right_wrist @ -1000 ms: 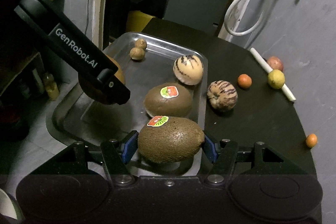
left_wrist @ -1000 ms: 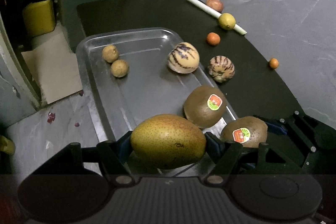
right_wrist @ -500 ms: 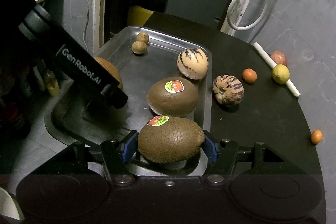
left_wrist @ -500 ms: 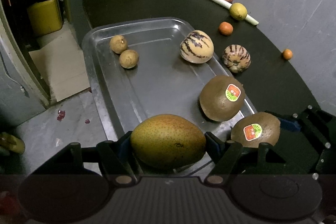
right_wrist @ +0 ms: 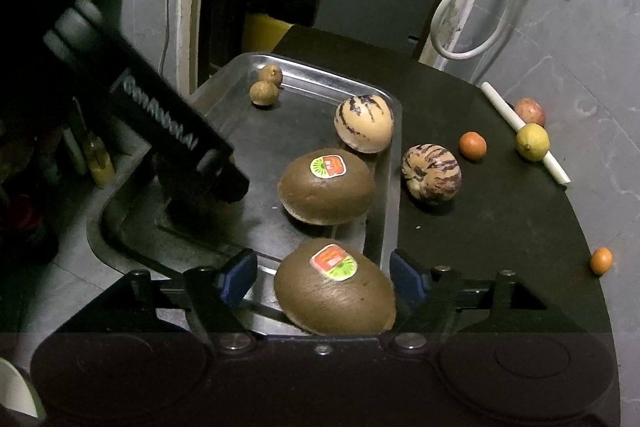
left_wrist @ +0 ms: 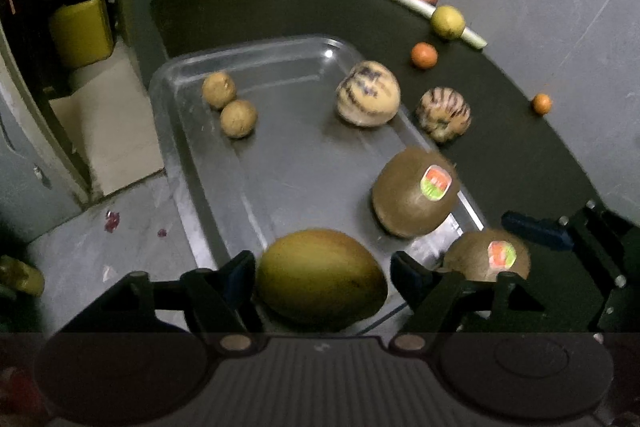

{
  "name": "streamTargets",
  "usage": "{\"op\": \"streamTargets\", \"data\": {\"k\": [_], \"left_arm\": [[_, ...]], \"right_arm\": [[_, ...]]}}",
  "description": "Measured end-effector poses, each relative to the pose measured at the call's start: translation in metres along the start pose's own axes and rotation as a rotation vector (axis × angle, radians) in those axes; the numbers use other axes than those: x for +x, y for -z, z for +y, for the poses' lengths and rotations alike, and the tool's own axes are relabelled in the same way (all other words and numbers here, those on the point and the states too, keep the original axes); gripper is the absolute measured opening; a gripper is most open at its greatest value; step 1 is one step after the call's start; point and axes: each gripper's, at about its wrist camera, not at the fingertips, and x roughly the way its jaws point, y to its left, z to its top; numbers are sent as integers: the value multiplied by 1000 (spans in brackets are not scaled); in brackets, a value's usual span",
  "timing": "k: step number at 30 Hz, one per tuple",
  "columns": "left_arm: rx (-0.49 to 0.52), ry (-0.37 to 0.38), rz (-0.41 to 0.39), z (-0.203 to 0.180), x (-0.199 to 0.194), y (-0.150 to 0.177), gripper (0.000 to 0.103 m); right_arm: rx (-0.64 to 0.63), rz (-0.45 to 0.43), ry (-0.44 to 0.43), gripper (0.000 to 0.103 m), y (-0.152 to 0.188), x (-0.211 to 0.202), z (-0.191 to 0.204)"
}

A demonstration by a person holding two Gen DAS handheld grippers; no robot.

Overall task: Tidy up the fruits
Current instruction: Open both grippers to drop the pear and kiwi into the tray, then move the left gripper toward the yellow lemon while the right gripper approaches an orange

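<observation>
Dark and curved at its edge, the bench (right_wrist: 492, 227) carries a metal tray (left_wrist: 192, 155) against a grey wall. Nearest in the left wrist view, the left gripper (left_wrist: 322, 279) is opening; the yellow-green mango (left_wrist: 320, 277) lies between its jaws on the tray's near end, with gaps on both sides. In the right wrist view the right gripper (right_wrist: 320, 279) is likewise opening around a stickered kiwi (right_wrist: 334, 287), its left pad clear of the fruit, the right one just beside it. A second stickered kiwi (right_wrist: 326, 187) rests further in on the tray, then a striped pale melon (right_wrist: 364, 123), and two small brown fruits (right_wrist: 266, 87) touching each other at the far end. Off the tray, a darker striped melon (right_wrist: 432, 173) sits just beside its rim. Beyond lie an orange fruit (right_wrist: 473, 145), a yellow fruit (right_wrist: 532, 141) against a white stick (right_wrist: 500, 103), and a reddish fruit (right_wrist: 530, 111).
</observation>
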Motion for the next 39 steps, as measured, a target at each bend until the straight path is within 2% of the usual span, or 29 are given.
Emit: {"op": "streamTargets", "data": {"k": [5, 8, 12, 20, 25, 32, 37, 39], "left_arm": [[19, 12, -37, -6, -8, -12, 87], [29, 9, -49, -11, -10, -23, 94], [55, -10, -68, -22, -10, -41, 100], [155, -6, -75, -54, 8, -81, 102], [196, -1, -37, -77, 29, -107, 102], [276, -15, 0, -105, 62, -145, 102], [318, -18, -32, -130, 86, -180, 102], [338, -48, -46, -143, 100, -194, 102]], "right_arm": [[27, -30, 6, 84, 0, -10, -9], [45, -42, 24, 95, -2, -17, -19], [71, -65, 91, 101, -1, -30, -40], [214, -39, 249, 102, 19, -42, -108], [261, 2, 278, 102, 33, -39, -151], [334, 12, 282, 102, 30, -31, -204], [515, 16, 274, 102, 29, -2, -250], [612, 25, 298, 102, 32, 11, -265]]}}
